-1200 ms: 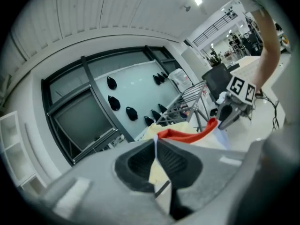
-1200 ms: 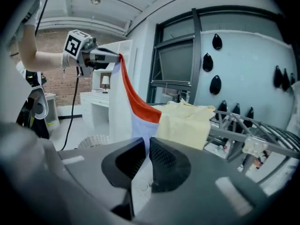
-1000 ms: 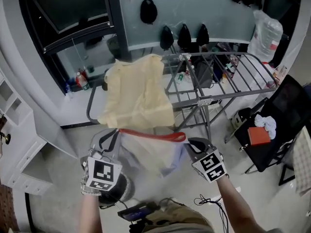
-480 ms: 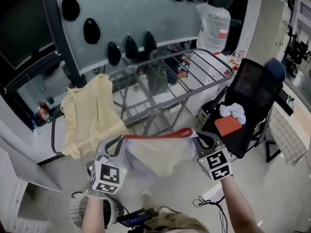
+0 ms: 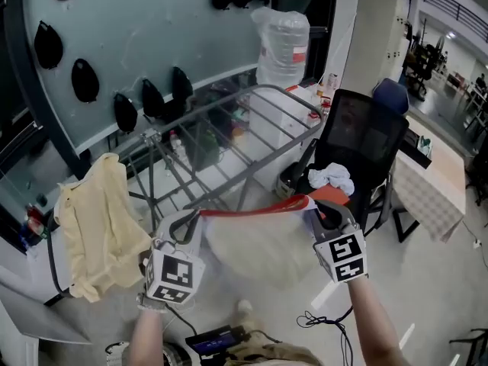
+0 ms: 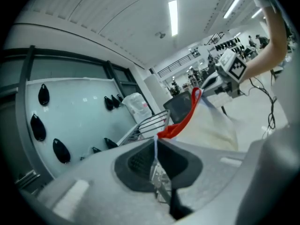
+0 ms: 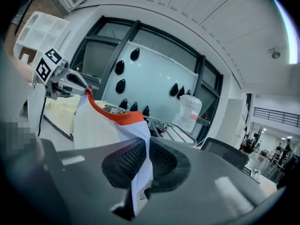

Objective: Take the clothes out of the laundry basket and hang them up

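Before the drying rack (image 5: 255, 120), the head view shows your left gripper (image 5: 181, 224) and right gripper (image 5: 322, 212) holding a white garment (image 5: 259, 246) taut by its red band (image 5: 252, 210). Its long axis runs level, left to right, with the cloth hanging below. In the left gripper view your jaws pinch the band's end; in the right gripper view they clamp white fabric.

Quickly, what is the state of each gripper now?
Left gripper: closed on the white garment with the red edge.
Right gripper: closed on the same garment.
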A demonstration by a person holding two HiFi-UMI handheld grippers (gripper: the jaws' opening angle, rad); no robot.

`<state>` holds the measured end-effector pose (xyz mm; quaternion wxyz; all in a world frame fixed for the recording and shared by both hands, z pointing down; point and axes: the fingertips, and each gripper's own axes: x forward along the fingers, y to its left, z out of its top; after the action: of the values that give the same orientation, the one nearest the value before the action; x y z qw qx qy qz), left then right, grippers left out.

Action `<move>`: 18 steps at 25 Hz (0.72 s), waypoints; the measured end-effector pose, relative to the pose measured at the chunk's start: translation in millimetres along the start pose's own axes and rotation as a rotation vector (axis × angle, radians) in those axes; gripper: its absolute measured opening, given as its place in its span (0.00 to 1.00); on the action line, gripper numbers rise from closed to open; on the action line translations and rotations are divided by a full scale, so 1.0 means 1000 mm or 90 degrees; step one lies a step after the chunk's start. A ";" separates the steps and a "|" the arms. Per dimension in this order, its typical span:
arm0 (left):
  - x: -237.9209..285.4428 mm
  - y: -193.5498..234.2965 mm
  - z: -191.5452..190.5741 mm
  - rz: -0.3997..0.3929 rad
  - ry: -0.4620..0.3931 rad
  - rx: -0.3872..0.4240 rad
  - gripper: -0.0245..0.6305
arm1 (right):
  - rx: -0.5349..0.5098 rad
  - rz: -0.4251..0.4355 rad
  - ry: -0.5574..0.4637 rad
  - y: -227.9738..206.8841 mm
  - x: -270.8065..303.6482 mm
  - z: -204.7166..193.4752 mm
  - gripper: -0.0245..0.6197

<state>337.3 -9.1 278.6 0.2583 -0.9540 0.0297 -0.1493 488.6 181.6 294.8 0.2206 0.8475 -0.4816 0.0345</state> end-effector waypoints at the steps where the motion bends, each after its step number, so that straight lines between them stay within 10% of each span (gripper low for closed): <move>1: 0.012 0.004 0.006 -0.005 -0.007 0.003 0.06 | 0.000 -0.011 0.001 -0.011 0.006 0.002 0.07; 18: 0.183 0.097 0.037 -0.021 -0.046 0.030 0.06 | -0.030 -0.080 -0.015 -0.127 0.145 0.046 0.07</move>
<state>524.5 -99.2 248.7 0.2787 -0.9529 0.0010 -0.1196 664.6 102.4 249.1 0.2370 0.8709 -0.4305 -0.0006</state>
